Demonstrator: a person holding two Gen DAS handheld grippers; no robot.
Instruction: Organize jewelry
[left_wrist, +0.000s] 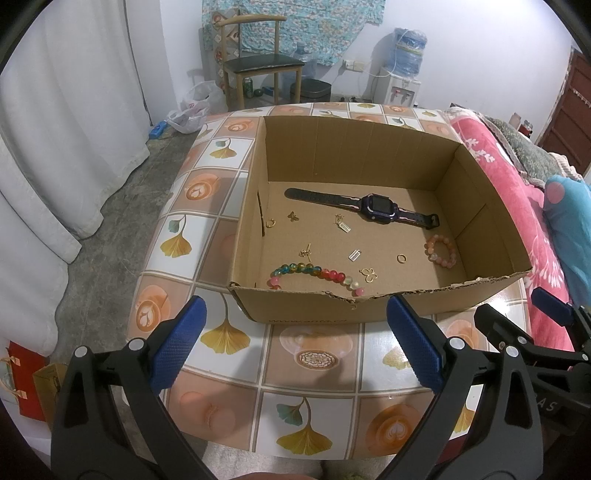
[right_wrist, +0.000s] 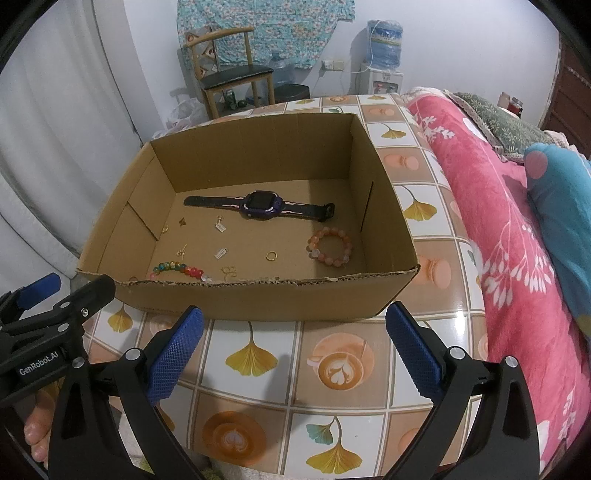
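An open cardboard box (left_wrist: 369, 155) (right_wrist: 280, 299) stands on the tiled table. Inside lie a dark purple smartwatch (left_wrist: 373, 207) (right_wrist: 263, 205), a multicoloured bead bracelet (left_wrist: 314, 273) (right_wrist: 177, 268), an orange bead bracelet (left_wrist: 441, 250) (right_wrist: 331, 246), a gold ring (left_wrist: 401, 258) (right_wrist: 271, 255), butterfly charms (left_wrist: 369, 275), small silver charms (left_wrist: 354, 255) (right_wrist: 220, 253) and gold earrings (left_wrist: 270, 223). My left gripper (left_wrist: 295, 321) is open and empty in front of the box. My right gripper (right_wrist: 293, 325) is open and empty too, beside the left one.
The table (left_wrist: 306, 354) (right_wrist: 332, 369) has a glossy leaf and coffee pattern cloth. A bed with a pink blanket (right_wrist: 498, 221) runs along the right. White curtains (left_wrist: 55, 147) hang left. A wooden chair (left_wrist: 258, 66) and a water dispenser (left_wrist: 402, 74) stand at the far wall.
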